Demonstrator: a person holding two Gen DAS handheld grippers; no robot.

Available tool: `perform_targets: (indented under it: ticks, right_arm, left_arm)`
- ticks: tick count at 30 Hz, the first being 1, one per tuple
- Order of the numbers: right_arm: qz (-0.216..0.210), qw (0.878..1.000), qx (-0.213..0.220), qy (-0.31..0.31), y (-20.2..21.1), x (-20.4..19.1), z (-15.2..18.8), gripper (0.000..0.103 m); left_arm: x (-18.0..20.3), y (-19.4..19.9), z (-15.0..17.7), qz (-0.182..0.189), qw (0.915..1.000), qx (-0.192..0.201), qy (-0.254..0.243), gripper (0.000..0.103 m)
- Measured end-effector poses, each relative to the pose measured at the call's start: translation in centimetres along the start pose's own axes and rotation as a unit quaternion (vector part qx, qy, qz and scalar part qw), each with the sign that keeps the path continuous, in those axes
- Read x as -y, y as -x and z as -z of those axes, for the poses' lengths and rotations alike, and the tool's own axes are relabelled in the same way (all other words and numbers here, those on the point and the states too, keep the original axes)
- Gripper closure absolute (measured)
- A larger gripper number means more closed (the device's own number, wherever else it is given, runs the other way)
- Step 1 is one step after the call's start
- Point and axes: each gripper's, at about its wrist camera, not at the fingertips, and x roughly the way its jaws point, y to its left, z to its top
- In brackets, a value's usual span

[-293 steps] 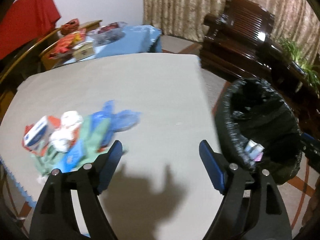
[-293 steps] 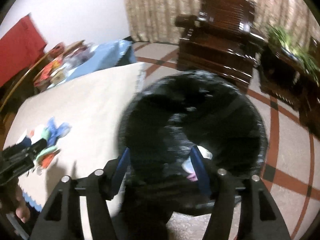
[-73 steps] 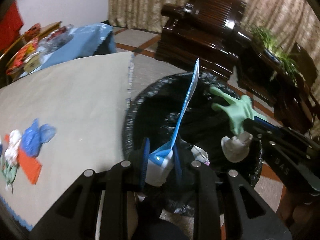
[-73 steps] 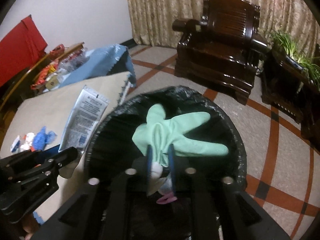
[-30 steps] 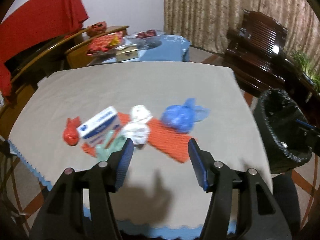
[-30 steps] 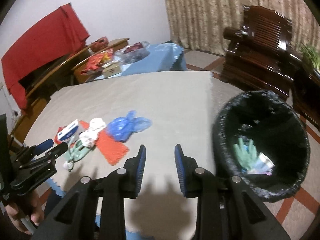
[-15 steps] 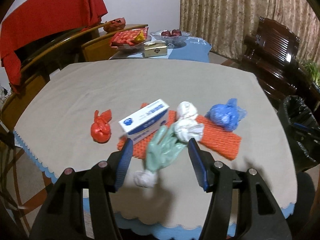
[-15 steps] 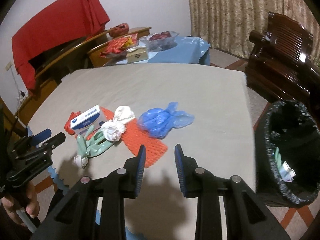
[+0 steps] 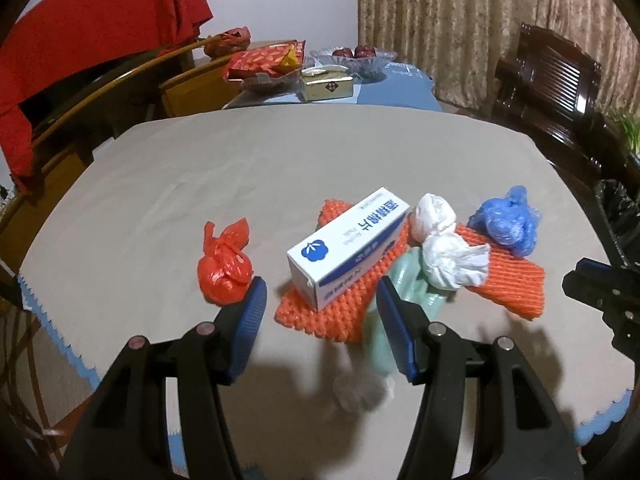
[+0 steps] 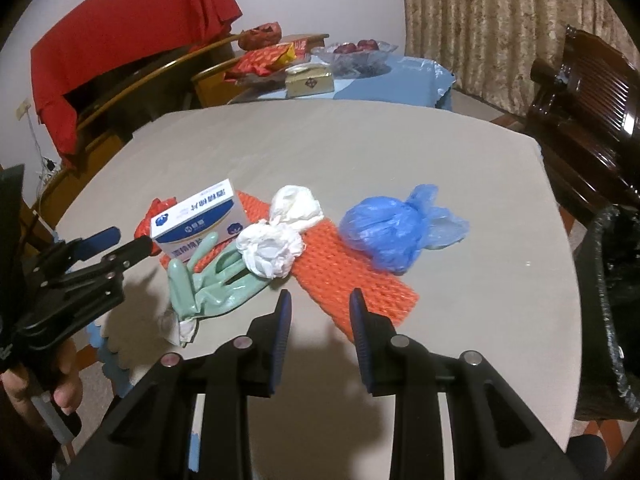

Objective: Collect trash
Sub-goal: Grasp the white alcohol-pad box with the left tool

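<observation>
Trash lies on the beige table (image 9: pixel 248 168): a white and blue box (image 9: pixel 348 242) on orange foam netting (image 9: pixel 516 280), a red knotted bag (image 9: pixel 224 264), white crumpled bags (image 9: pixel 448 252), a blue bag (image 9: pixel 506 224) and a green glove (image 10: pixel 212 280). My left gripper (image 9: pixel 320 300) is open and empty, just in front of the box. My right gripper (image 10: pixel 320 312) is open and empty, over the netting (image 10: pixel 344 276) near the white bags (image 10: pixel 272 248). The black bin (image 10: pixel 616 320) stands at the table's right.
A dark wooden armchair (image 9: pixel 560 92) stands at the back right. A side table with a blue cloth (image 10: pixel 384 76) holds snack bags, a box and a fruit bowl. A red cloth (image 9: pixel 80 40) hangs over a wooden chair at the left.
Both grippers dropped their loads in the bin, opened and swung back to the table. In the last second both have moved closer to the trash pile.
</observation>
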Motion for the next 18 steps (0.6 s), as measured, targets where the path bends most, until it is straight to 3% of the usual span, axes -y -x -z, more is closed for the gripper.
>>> perform_targets:
  ticks: [15,18]
  right_arm:
    - [0.004,1.000,-0.016,-0.006,-3.3,0.8,-0.6,0.073]
    - [0.004,1.000,-0.016,-0.010,-3.4,1.0,-0.7,0.073]
  left_arm:
    - [0.0,-5.4,-0.5,0.031,0.9988,-0.025,-0.028,0.048]
    - [0.7,-5.6,-1.1,0.036,0.9985,-0.027,-0.031,0.064]
